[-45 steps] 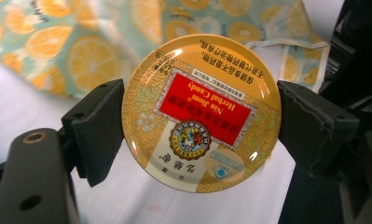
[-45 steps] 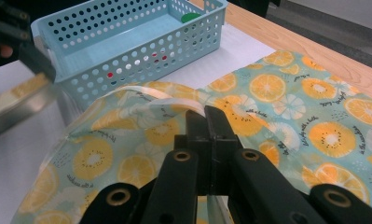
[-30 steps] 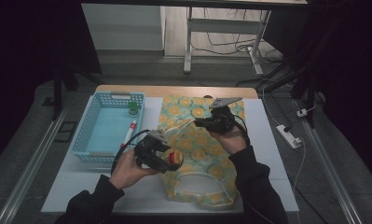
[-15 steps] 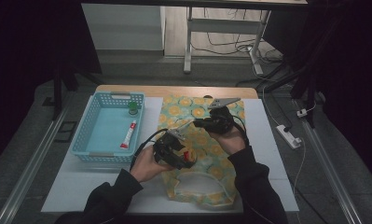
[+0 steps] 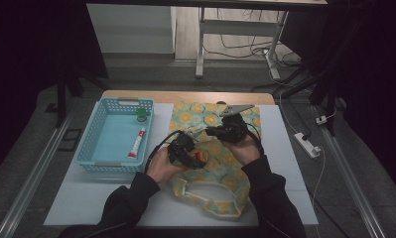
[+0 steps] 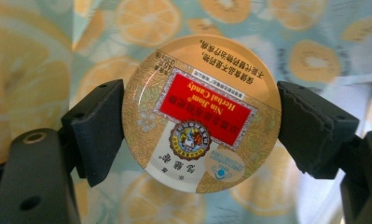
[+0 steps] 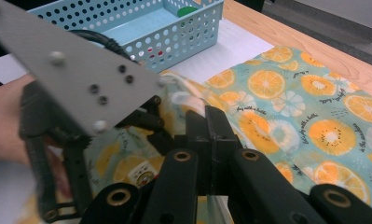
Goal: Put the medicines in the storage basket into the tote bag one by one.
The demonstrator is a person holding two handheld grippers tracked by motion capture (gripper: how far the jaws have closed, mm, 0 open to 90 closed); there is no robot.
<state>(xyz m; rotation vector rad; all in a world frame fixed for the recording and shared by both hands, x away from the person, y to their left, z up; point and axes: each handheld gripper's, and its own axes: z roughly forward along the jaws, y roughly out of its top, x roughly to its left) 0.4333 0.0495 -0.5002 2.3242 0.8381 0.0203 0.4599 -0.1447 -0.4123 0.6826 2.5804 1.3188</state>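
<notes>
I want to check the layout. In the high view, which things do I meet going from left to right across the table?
Blue basket → red-and-white tube → left gripper holding the candy tin → right gripper → power strip.

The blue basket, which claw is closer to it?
The left claw. It sits just beside the blue basket, holding a candy tin. The right claw is farther away, over the bag.

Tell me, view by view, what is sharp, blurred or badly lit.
High view: dim, dark surroundings, lit table. Left gripper view: candy tin sharp with a glare streak on its left rim, the fruit-print bag behind soft. Right gripper view: grey plate and hand blurred, basket clearer.
</notes>
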